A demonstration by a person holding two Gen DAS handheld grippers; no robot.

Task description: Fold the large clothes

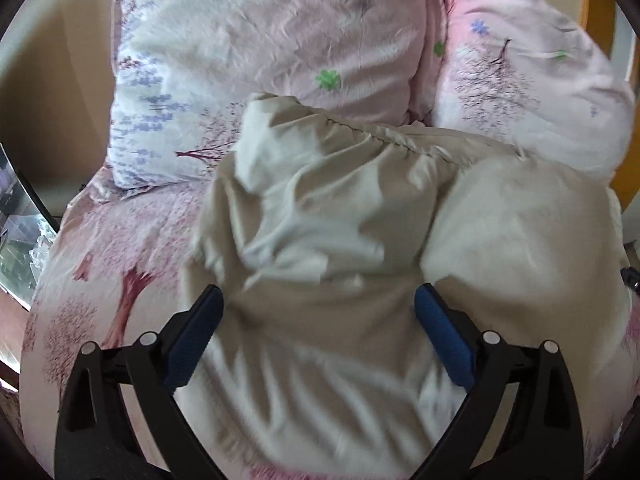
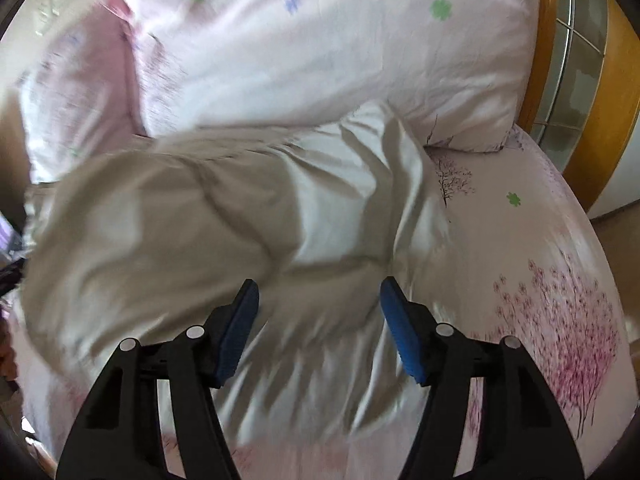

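Note:
A large beige garment (image 1: 340, 220) lies crumpled in a heap on a bed with a pink tree-print sheet (image 1: 100, 264). It also shows in the right wrist view (image 2: 208, 216), rumpled with deep folds. My left gripper (image 1: 318, 300) is open, its blue pads wide apart just above the garment's near part, holding nothing. My right gripper (image 2: 318, 292) is open too, hovering over the garment's near right part, empty. Both views are blurred by motion.
Two pink floral pillows (image 1: 280, 40) (image 1: 520, 92) lie at the head of the bed behind the garment; one shows in the right wrist view (image 2: 320, 48). A wooden frame with glass (image 2: 572, 80) stands at right. A dark shelf (image 1: 20, 232) sits at left.

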